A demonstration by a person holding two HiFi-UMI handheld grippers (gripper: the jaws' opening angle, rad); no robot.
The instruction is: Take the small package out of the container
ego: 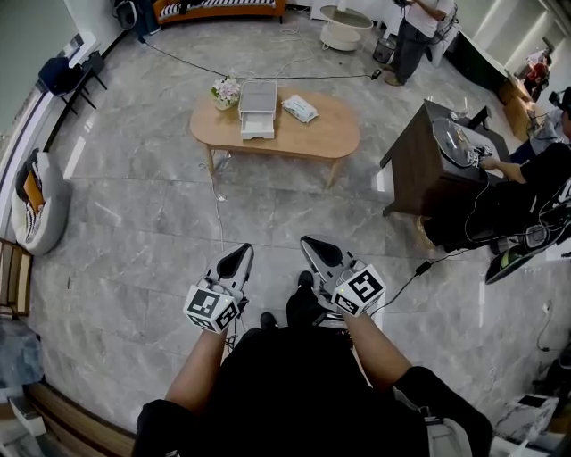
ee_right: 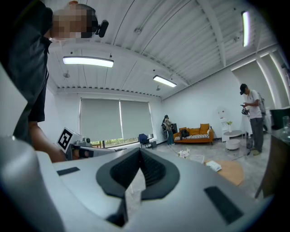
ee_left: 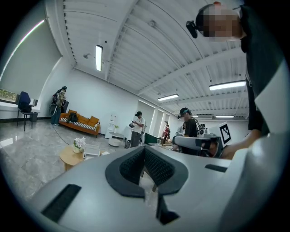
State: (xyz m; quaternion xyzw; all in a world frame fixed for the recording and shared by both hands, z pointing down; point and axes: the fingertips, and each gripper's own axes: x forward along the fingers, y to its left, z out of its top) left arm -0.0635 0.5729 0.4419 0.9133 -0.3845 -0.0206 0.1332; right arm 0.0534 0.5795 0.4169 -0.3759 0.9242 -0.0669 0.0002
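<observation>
A white drawer-like container [ego: 257, 109] stands on the oval wooden table [ego: 330, 138] far ahead, with a small white package [ego: 300, 108] lying on the tabletop just to its right. What is inside the container is hidden. My left gripper [ego: 236, 259] and right gripper [ego: 319, 250] are held close to my body, well short of the table, both shut and empty. The left gripper view shows its jaws [ee_left: 145, 149] meeting, with the container [ee_left: 92, 149] small in the distance. In the right gripper view the jaws [ee_right: 139, 152] touch, and the package [ee_right: 213, 166] lies beyond.
A flower pot [ego: 225, 91] sits at the table's left end. A dark cabinet [ego: 428, 170] with a seated person stands at the right. Another person [ego: 415, 36] stands at the back. A cable [ego: 219, 210] runs across the marble floor toward me. An orange sofa [ego: 219, 9] lines the far wall.
</observation>
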